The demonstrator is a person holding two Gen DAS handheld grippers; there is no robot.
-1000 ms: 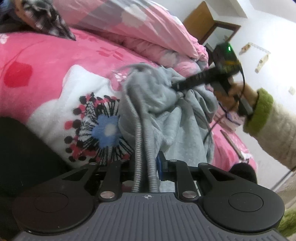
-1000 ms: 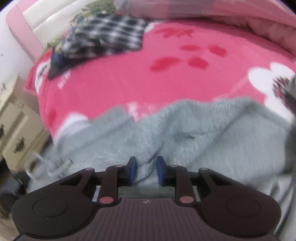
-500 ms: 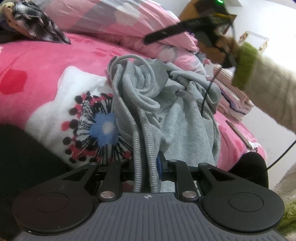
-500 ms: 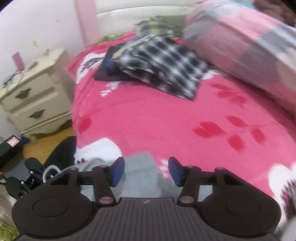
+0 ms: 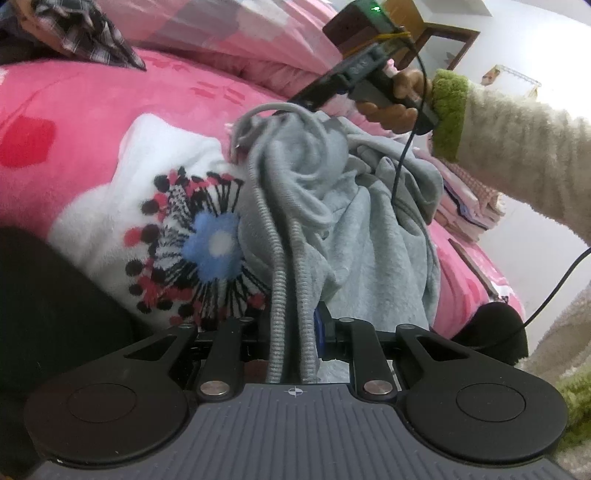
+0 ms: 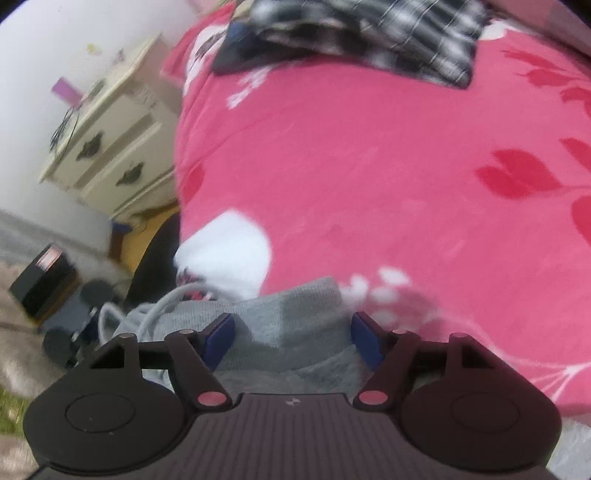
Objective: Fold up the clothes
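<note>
- One soft grey knitted garment with ribbed edges lies crumpled in a heap on the bed, over the pink fleece blanket with a white, black and blue flower print; in the right wrist view its edge shows just ahead of the claw.
- One checked black-and-white garment lies far off on the same blanket; a quilted pink duvet is bunched at the far side.
- One cream bedside cabinet with dark handles stands left of the bed.
- Left claw: narrow, clamped on two ribbed grey bands of the garment that run up between its black fingers; it points slightly downward.
- Right claw: its jaws have just been opening and stand wide, blue pads clear of the cloth; grey fabric lies below between them, not pressed. It tilts steeply down at the bed.
- Seen from the left wrist, a hand in a fuzzy cream sleeve with a green cuff holds that right claw above the far end of the heap.
</note>
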